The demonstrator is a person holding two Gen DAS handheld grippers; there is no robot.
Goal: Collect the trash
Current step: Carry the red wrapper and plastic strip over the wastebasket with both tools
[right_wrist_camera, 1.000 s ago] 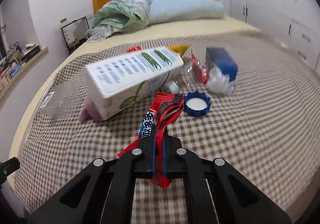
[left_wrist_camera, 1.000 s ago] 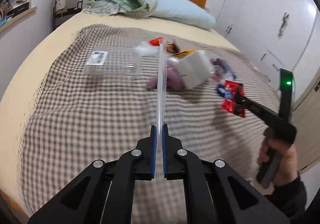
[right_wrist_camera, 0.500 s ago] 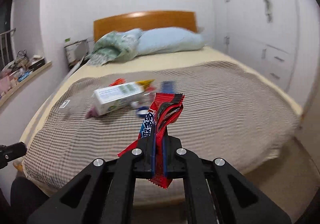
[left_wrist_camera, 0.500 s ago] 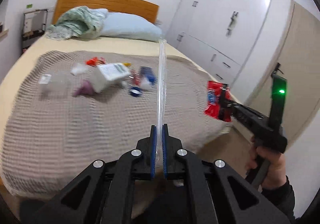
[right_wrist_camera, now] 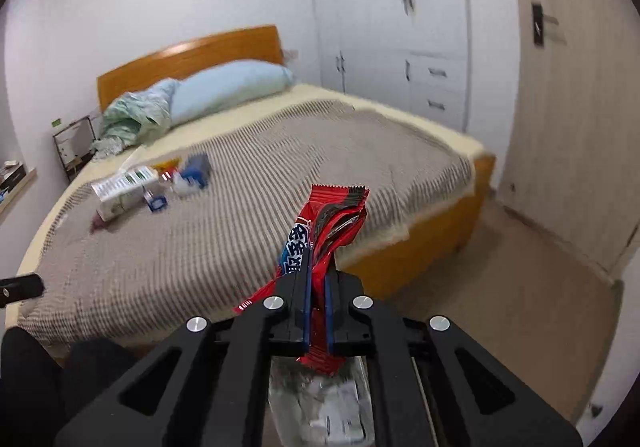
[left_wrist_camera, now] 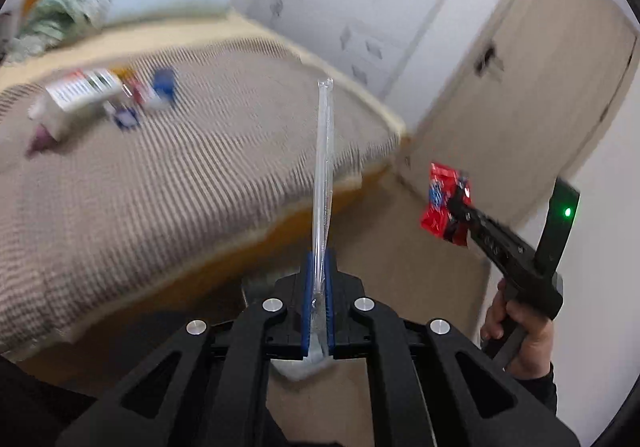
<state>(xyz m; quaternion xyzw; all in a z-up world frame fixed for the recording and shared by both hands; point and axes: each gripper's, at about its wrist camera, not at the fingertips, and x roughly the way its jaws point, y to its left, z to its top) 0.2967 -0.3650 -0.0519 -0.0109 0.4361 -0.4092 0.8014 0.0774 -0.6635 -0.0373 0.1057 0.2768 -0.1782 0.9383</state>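
My left gripper (left_wrist_camera: pixel 318 259) is shut on a thin clear plastic piece (left_wrist_camera: pixel 323 167) that stands edge-on, up out of the jaws. In the right wrist view my right gripper (right_wrist_camera: pixel 318 263) is shut on a crumpled red snack wrapper (right_wrist_camera: pixel 332 219). The left wrist view shows that wrapper (left_wrist_camera: pixel 442 203) at the right, off the bed's corner and over the floor, with a hand (left_wrist_camera: pixel 520 327) on the handle. Below the right gripper lies a clear bag or bin of white scraps (right_wrist_camera: pixel 324 399). A white carton (right_wrist_camera: pixel 124 187), a blue cap (right_wrist_camera: pixel 158 203) and a blue packet (right_wrist_camera: pixel 196 169) lie far back on the bed.
The bed with its checked blanket (right_wrist_camera: pixel 240 227) fills the left, its wooden corner (right_wrist_camera: pixel 472 187) near the grippers. White wardrobes (right_wrist_camera: pixel 400 47) and a beige door (left_wrist_camera: pixel 520 87) stand behind. Tan floor (right_wrist_camera: pixel 520 287) lies at the bed's foot. The view is motion-blurred.
Both grippers have swung right, away from the bed and out over the floor at its foot, each still holding its item. The trash on the bed now looks far smaller.
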